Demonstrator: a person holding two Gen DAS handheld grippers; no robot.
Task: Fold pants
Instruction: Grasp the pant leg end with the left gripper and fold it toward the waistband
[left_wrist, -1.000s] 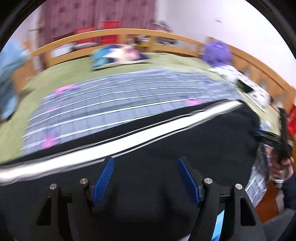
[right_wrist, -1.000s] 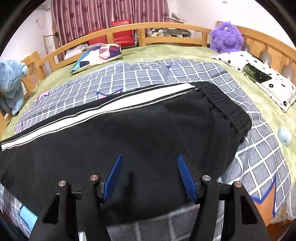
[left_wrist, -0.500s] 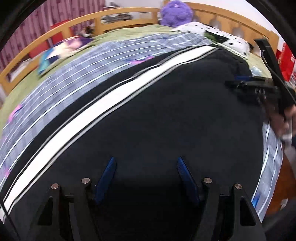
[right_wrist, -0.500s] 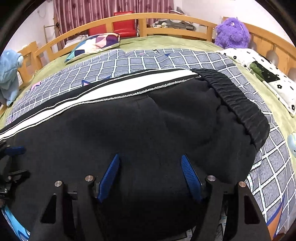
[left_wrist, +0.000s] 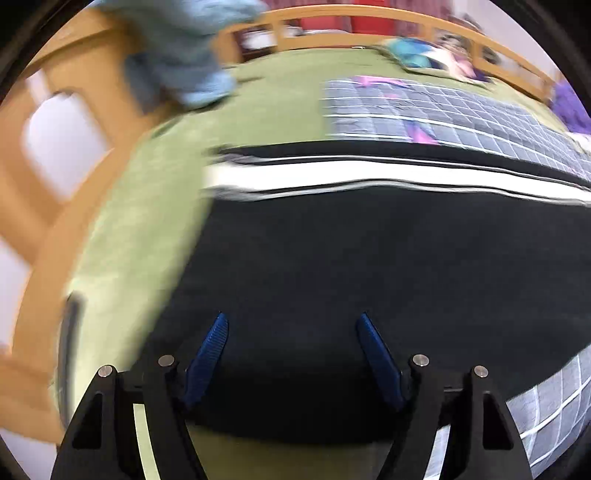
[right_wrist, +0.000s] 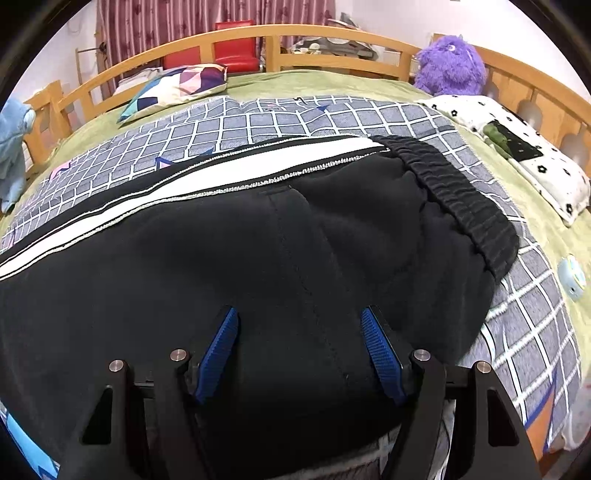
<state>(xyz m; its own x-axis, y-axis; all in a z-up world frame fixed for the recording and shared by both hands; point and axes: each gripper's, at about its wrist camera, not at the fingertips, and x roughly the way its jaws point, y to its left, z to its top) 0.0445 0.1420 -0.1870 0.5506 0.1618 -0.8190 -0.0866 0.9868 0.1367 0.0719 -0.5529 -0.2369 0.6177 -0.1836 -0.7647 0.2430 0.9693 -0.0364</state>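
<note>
Black pants with a white side stripe lie flat across the bed, the elastic waistband at the right. My right gripper is open, low over the seat area near the front edge. In the left wrist view the pants end at the cuff on the left, with the white stripe along the far side. My left gripper is open over the leg end. Neither gripper holds cloth.
A grey checked blanket over a green sheet lies under the pants. A wooden bed rail runs around. There is a purple plush toy, a patterned cushion, a white flowered pillow, and blue cloth on the rail.
My left gripper has swung left along the pants, from the waist side to the leg cuff end. My right gripper has come slightly closer over the seat. Both stayed open.
</note>
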